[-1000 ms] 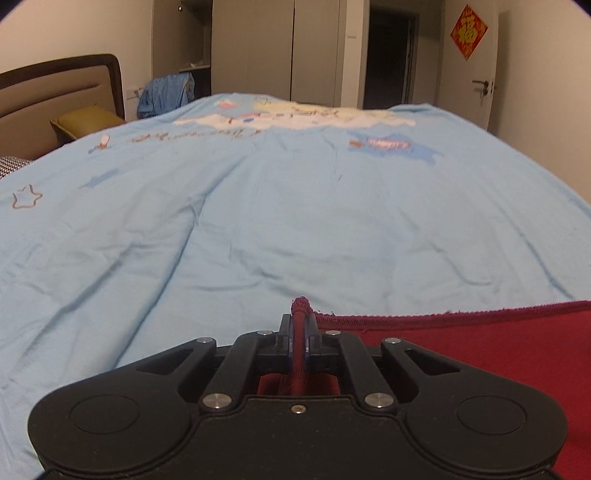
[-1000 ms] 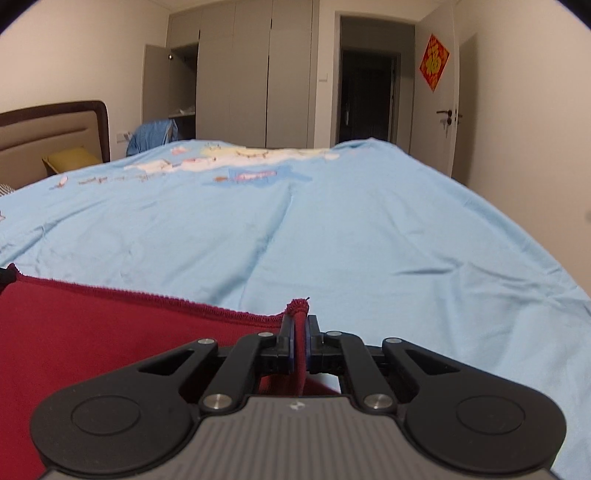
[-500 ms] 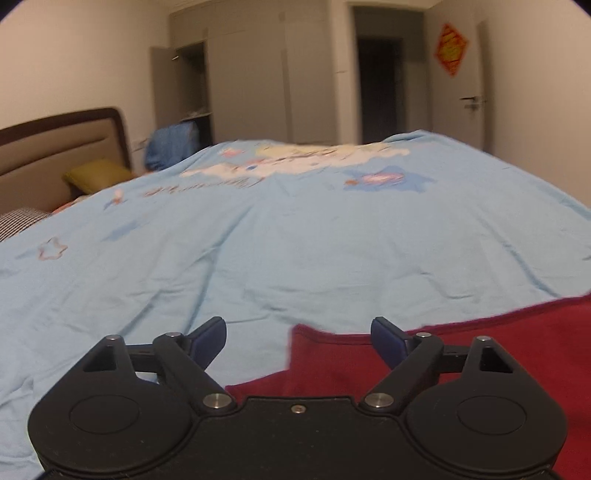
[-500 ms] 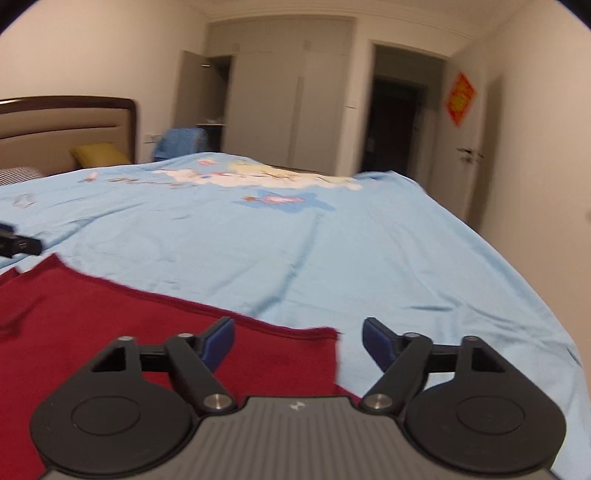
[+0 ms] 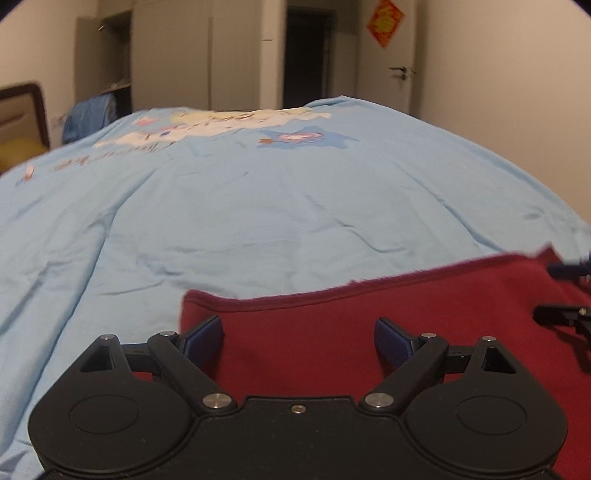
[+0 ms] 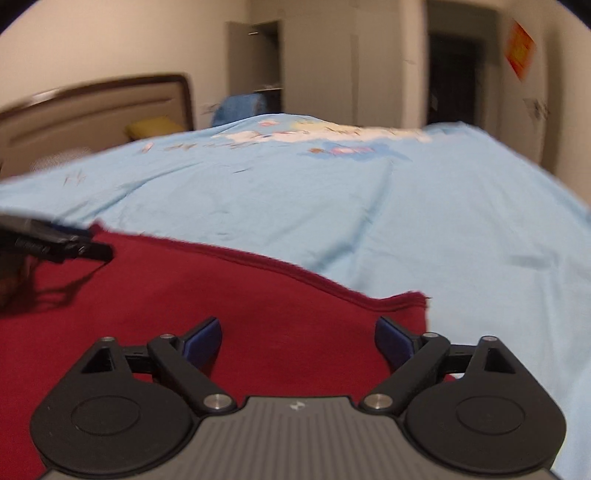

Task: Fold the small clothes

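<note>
Your left gripper (image 5: pixel 297 338) and right gripper (image 6: pixel 297 338) both have their jaws spread wide, holding nothing, above the red cloth (image 5: pixel 406 332), which lies flat on the blue bedsheet (image 5: pixel 258 206). The sheet's printed lettering and the red door hanging (image 5: pixel 385 17) are too blurred to read.

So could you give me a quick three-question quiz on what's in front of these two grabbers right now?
1. True or false: the left gripper is clamped on the red cloth.
2. What does the red cloth lie on? A) a wooden table B) a blue bedsheet C) a tiled floor
3. Fill in: the right gripper's jaws are ____.

Key: 1 false, it is open above the cloth; 2 B; 3 open.
</note>
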A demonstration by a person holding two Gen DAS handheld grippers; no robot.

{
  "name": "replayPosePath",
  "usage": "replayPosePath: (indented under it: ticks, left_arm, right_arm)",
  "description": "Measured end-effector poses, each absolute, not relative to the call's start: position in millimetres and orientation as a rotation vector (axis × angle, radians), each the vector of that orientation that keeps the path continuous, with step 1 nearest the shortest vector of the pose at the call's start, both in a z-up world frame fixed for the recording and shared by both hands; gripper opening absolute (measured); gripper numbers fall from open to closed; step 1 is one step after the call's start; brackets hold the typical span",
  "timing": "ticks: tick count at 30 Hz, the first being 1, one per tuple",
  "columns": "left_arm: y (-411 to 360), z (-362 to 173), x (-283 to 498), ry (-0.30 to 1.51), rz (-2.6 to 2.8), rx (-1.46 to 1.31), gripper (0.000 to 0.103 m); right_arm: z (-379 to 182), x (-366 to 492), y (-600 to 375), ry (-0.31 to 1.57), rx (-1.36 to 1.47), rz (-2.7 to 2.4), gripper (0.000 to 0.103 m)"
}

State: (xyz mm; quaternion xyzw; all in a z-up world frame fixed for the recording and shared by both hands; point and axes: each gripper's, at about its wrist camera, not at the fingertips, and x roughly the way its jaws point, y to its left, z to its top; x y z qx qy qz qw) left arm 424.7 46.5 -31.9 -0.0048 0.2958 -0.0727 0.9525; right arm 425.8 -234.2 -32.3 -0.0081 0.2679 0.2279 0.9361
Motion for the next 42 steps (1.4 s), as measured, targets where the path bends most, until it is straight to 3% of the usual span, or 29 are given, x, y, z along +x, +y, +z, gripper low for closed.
replayPosePath:
  ticks: [5,22,25,31,42]
  left_arm:
    - [81,-50,436,0.584,-0.173,-0.222,0.096]
    - [76,-49,434,0.575,-0.178,-0.188,0.102]
    - [72,-31,415,0.555,-0.132,-0.196,0.102]
    - [47,-8,343,0.451,-0.091,-0.182,0.102]
    - [15,-49,280,0.377,0.021,-0.062,0.102]
  right_arm:
    - [-44,438,-271,0.552,0.198,0.479,0.094]
    - [-35,425,-270,0.526,0.184,0.449,0.096]
    - [-14,390,-250,0.456,0.053,0.367,0.102]
    - [0,308,-208,0.359,-0.063,0.296,0.103]
    - [-52,258,-193,0.352,-0.005,0.172,0.103]
